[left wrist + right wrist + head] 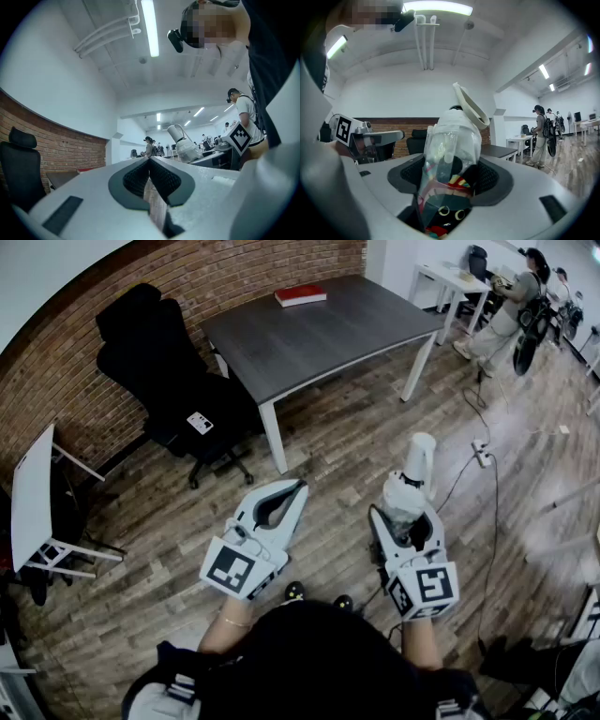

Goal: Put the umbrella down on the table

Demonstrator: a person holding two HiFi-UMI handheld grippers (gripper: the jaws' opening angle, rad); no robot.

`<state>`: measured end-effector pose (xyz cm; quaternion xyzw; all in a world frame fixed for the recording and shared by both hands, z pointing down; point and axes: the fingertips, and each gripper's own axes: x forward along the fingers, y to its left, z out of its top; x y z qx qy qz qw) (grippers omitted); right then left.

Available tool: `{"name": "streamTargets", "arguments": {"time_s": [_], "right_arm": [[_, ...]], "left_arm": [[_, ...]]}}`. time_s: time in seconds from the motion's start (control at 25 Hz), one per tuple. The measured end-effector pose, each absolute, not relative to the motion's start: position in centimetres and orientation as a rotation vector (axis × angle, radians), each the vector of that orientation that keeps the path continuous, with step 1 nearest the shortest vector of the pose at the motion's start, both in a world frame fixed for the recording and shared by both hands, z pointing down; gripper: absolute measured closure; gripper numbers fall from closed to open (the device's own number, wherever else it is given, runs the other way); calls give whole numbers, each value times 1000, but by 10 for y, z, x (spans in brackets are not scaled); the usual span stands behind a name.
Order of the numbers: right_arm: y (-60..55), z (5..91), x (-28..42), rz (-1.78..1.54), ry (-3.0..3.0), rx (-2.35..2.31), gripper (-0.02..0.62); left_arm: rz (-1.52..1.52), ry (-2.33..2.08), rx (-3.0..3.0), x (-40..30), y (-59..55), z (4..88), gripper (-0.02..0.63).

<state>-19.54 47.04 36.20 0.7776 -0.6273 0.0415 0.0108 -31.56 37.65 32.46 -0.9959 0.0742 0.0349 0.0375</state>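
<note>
- Head view: a grey, flat-topped table (319, 334) on white legs stands ahead, by a brick wall (84, 381).
- Left gripper (298, 488), held level over the plank floor (356, 446): jaws tip to tip, nothing between.
- Right gripper (405, 512), level beside it: ribbed pads (490, 178) clamp the folded umbrella (411, 486), sleeved in clear plastic, white handle (422, 451) foremost, well short of the table.

Grey-topped table (328, 338) with white legs, standing on the wood-plank floor (347, 456). A red book (301, 294) lies flat near its far edge.
</note>
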Motion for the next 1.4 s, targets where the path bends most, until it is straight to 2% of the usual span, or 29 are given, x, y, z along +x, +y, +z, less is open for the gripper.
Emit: {"name": "streamTargets", "arguments": {"time_s": [0.76,1.4], "right_arm": [[468,364,-181,130,-1963,2430,310],[529,371,-135,158,-1967,2436,310]], "left_arm": [[99,274,-3037,-309,376,324,603],[68,268,-3037,-262,436,329,603]]}}
